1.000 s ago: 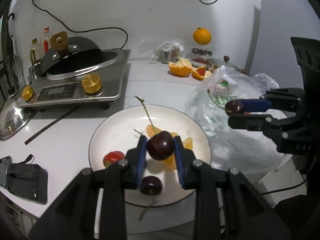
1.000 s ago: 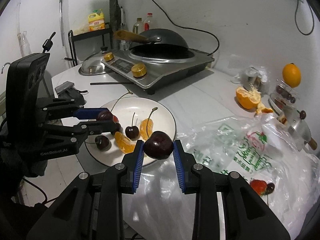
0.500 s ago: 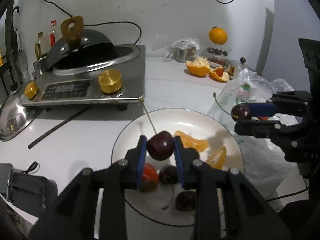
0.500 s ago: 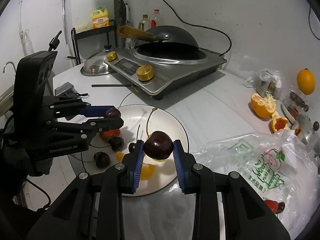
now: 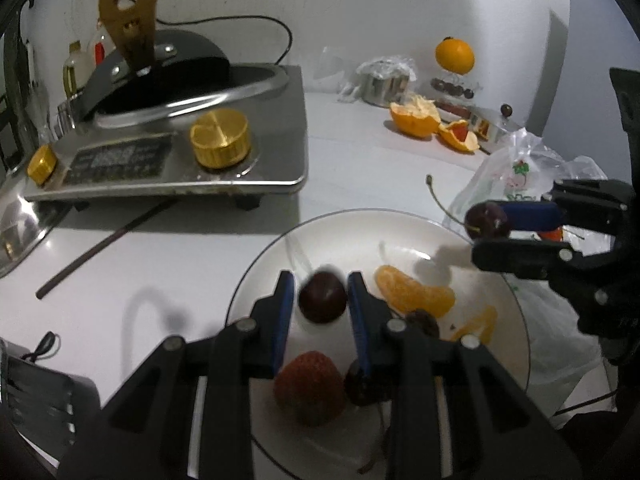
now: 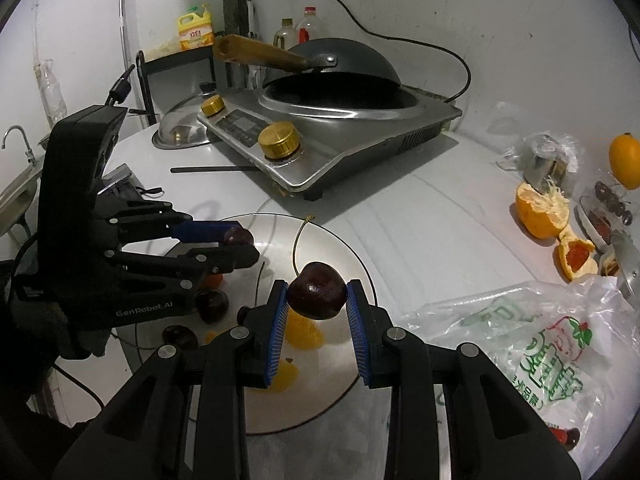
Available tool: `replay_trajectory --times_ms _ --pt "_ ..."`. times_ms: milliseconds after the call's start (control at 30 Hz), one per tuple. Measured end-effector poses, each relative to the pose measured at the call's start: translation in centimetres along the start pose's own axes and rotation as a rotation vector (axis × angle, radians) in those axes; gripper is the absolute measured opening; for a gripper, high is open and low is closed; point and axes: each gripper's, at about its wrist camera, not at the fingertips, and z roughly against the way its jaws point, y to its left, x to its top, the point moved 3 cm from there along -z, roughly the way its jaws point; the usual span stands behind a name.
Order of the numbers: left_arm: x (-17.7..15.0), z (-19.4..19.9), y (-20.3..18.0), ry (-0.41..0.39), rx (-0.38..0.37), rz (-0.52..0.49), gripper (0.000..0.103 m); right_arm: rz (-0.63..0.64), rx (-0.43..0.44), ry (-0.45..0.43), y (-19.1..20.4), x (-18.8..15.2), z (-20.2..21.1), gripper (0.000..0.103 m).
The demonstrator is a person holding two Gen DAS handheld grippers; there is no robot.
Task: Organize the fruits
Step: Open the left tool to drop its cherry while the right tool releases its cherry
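A white plate holds a strawberry, two orange segments and dark cherries. My left gripper stands low over the plate with a dark cherry between its pads; small gaps show on both sides, and the cherry is blurred. My right gripper is shut on a stemmed dark cherry and holds it above the plate's right half. It also shows in the left wrist view over the plate's right rim.
An induction cooker with a wok stands behind the plate, a chopstick and a steel lid beside it. A plastic bag lies right of the plate. Orange peels, a whole orange and a cherry tray are at the back right.
My left gripper has dropped toward the plate and its pads have parted around its cherry. My right gripper has moved further over the plate with its cherry.
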Motion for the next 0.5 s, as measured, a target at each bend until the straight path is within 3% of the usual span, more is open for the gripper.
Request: replay_trajectory --times_ms 233,267,300,367,500 --pt "0.1 0.1 0.0 -0.001 0.002 0.006 0.034 0.000 0.001 0.013 0.1 0.3 -1.1 0.031" --pt "0.2 0.0 0.1 -0.003 0.003 0.007 0.039 0.001 0.001 0.013 0.1 0.4 -1.2 0.031" --pt "0.2 0.2 0.1 -0.011 0.002 0.012 0.056 0.001 0.001 0.013 0.2 0.4 -1.3 0.031" --pt "0.2 1.0 0.4 -0.037 0.001 0.032 0.070 0.003 0.002 0.013 0.3 0.6 -1.5 0.031" --pt "0.1 2.3 1.3 -0.058 0.007 0.058 0.070 0.008 0.012 0.016 0.7 1.0 -2.1 0.031"
